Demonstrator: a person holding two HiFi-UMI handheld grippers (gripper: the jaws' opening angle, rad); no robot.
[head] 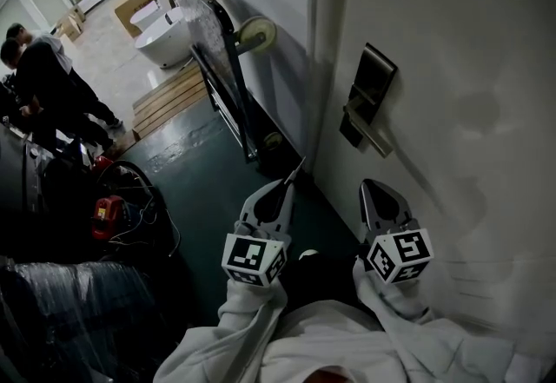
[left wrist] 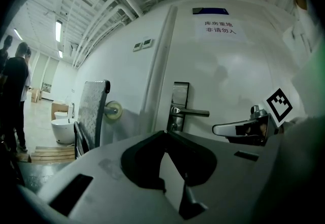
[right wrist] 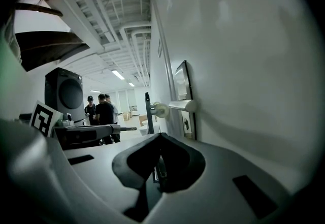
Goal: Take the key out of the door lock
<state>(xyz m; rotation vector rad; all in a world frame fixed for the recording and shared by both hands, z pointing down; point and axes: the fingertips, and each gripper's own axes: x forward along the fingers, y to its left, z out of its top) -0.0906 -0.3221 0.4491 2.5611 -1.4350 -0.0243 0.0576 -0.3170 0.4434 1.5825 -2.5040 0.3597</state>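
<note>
White door [head: 452, 42] — key [head: 298, 169] (clear of lock [head: 368, 96]) between left fingers [head: 274, 201]

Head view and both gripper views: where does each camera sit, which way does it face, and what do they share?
Head view: on the person's head, looking down at the lever handle on the door; sleeves, left gripper and right gripper show.
Left gripper view: on the left gripper, facing the door; its shut jaws below, right gripper at right.
Right gripper view: on the right gripper, looking along the door; its shut jaws below, left gripper at left.
Shared by all: the lever handle.
</note>
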